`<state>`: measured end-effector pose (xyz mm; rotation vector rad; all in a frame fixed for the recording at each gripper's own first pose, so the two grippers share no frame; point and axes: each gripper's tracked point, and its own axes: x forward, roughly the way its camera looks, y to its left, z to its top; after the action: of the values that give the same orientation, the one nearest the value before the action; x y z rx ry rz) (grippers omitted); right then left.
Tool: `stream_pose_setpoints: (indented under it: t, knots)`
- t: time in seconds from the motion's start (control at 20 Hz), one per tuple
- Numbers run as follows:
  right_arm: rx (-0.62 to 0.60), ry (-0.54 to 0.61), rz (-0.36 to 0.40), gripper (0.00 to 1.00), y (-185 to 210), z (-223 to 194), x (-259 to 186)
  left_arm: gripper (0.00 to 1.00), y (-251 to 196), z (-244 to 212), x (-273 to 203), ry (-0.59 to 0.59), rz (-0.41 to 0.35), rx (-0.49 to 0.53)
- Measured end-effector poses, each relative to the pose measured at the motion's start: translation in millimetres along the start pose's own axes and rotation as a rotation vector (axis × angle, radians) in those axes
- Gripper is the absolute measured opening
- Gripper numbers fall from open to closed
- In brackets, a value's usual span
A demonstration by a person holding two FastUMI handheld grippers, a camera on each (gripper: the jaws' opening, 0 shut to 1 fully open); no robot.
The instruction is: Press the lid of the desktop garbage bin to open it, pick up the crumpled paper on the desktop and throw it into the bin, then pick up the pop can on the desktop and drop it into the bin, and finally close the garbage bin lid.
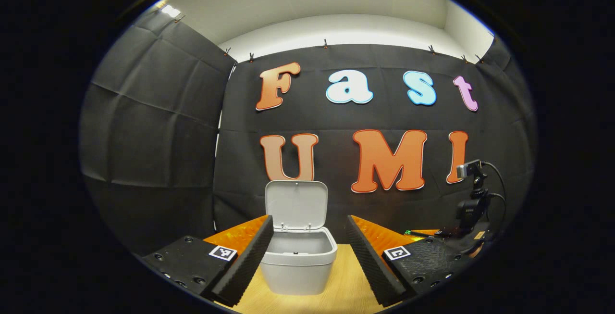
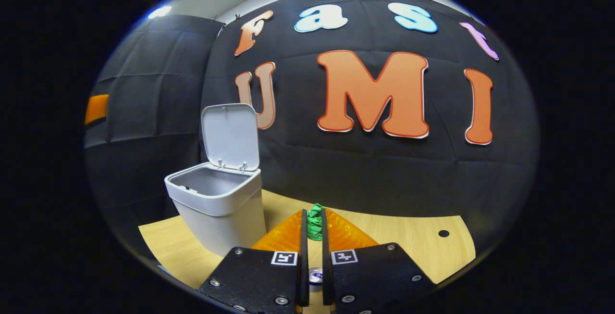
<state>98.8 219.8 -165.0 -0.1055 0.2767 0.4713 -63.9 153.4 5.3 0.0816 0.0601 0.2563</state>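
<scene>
While the right claw [image 2: 313, 215] has its fingers drawn nearly together, it pinches a green wad between them at the tips, which I take to be the crumpled paper [image 2: 315, 225]; both fingers press on it. It hangs over the wooden tabletop [image 2: 408, 242], well to the side of the bin and not yet above the opening. The left claw [image 1: 309, 219] is spread wide and holds nothing, and it faces the bin head-on.

Just beyond, the white desktop garbage bin [image 2: 216, 208] stands on the tabletop with its lid [image 2: 230, 136] swung upright on the rear hinge, so the opening step looks done and the paper is on its way in. Farther off in the left gripper view, a small camera on a stand [image 1: 473, 194] sits at the tabletop's far side, before the black cloth wall. I cannot pick out the pop can with any certainty.

What could go wrong: the wad is held at the very fingertips, so a quick swing might shake it loose short of the rim; let go too early, it would land on the tabletop. A claw brushing the raised lid could knock it shut or shove the light bin.

As for writing, I see no brand; only square black-and-white marker tags [image 2: 283, 257] on the claw bodies
</scene>
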Motion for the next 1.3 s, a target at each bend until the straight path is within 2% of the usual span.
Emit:
stream_pose_setpoints:
  t: [0.5, 0.75, 0.8, 0.9, 1.3]
  knots:
    - [-0.008, -0.066, 0.146, 0.11, 79.0, 46.0, 37.6, 0.95, 50.7, -6.7, -17.0, 0.005, 0.112, 0.013]
    - [-0.003, -0.067, 0.211, 0.11, 124.1, 55.6, 63.5, 0.95, 77.2, -6.1, -28.4, -0.003, 0.171, 0.023]
    - [-0.004, -0.068, 0.216, 0.11, 130.9, 57.2, 69.0, 0.99, 82.5, -6.9, -29.8, 0.001, 0.182, 0.021]
    - [-0.006, -0.069, 0.23, 0.11, 141.7, 58.8, 78.3, 0.95, 92.5, -10.3, -32.1, 0.005, 0.202, 0.019]
    - [-0.015, -0.053, 0.252, 0.11, 179.6, 52.6, 123.7, 0.95, 115.6, -16.0, -35.4, 0.021, 0.245, 0.03]
